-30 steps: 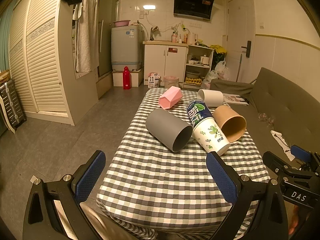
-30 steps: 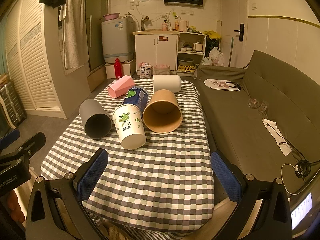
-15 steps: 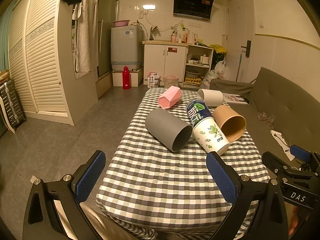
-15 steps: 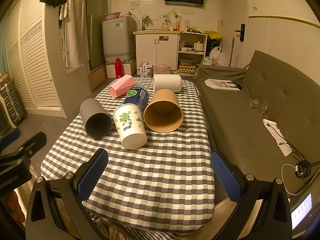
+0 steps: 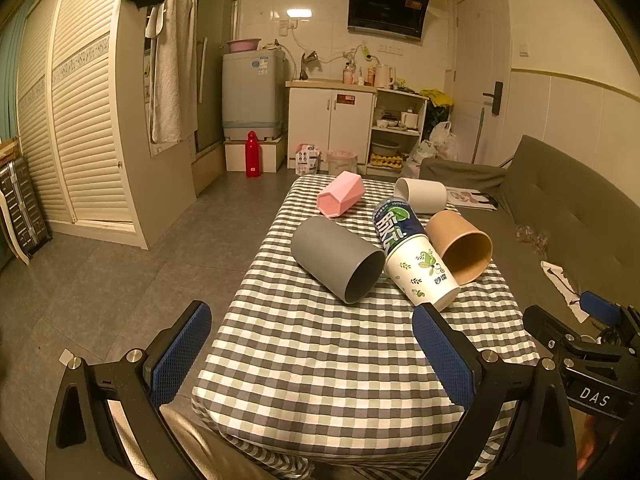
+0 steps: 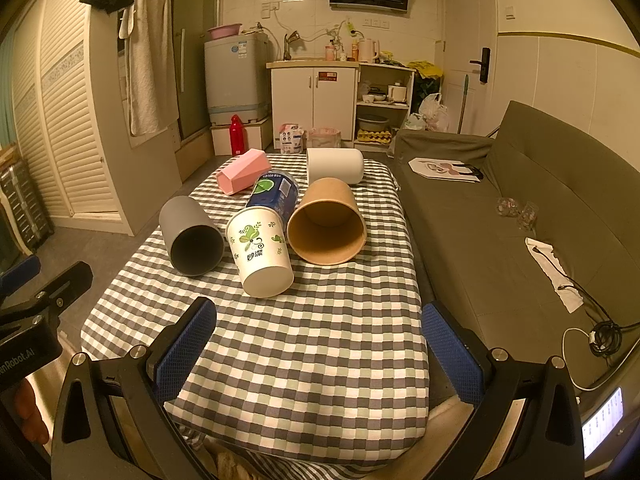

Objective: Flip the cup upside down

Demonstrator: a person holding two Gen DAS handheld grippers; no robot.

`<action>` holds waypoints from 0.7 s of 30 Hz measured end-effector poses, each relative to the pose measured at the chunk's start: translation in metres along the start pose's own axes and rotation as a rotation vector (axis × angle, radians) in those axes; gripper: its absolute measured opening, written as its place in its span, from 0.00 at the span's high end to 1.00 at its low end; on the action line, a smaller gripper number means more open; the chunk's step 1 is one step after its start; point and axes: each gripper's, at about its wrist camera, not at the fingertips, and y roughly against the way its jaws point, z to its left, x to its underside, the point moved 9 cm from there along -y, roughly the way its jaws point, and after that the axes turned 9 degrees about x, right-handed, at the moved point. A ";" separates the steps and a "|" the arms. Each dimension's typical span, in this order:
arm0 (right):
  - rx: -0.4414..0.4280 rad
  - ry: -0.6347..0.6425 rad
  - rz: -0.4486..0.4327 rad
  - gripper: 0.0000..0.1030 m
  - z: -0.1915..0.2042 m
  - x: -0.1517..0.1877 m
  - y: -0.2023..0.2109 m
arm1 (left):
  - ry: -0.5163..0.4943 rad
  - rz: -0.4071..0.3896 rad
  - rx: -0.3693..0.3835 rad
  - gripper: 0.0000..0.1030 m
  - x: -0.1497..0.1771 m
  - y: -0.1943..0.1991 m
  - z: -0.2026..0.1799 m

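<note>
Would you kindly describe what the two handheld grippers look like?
Both the left gripper and the right gripper have black angular frames with silver bolts and two fingers faced with blue textured pads. White lettering reading DAS marks the right gripper's side; the left one's side lettering is partly cut off.

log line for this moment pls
stage: not started | left gripper: open, empty | right gripper: open, empty | cups: six, all on sides | table

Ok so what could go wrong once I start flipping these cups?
The white printed cup, blue cup and brown paper cup lie touching, so lifting one may roll the others. The grey cup lies near the table's left edge and could roll off if bumped.
</note>
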 end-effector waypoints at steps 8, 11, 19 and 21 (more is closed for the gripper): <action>0.000 0.018 0.016 0.00 0.003 0.000 -0.003 | 0.007 0.024 -0.003 0.00 0.008 -0.011 -0.004; 0.000 0.024 0.026 0.00 0.005 -0.001 -0.006 | 0.010 0.037 -0.001 0.00 0.002 -0.016 -0.003; -0.027 0.032 0.089 0.00 0.015 -0.035 -0.027 | 0.016 0.074 -0.015 0.00 -0.031 -0.044 0.015; -0.045 0.047 0.107 0.00 0.023 -0.053 -0.037 | 0.014 0.082 -0.027 0.00 -0.041 -0.056 0.022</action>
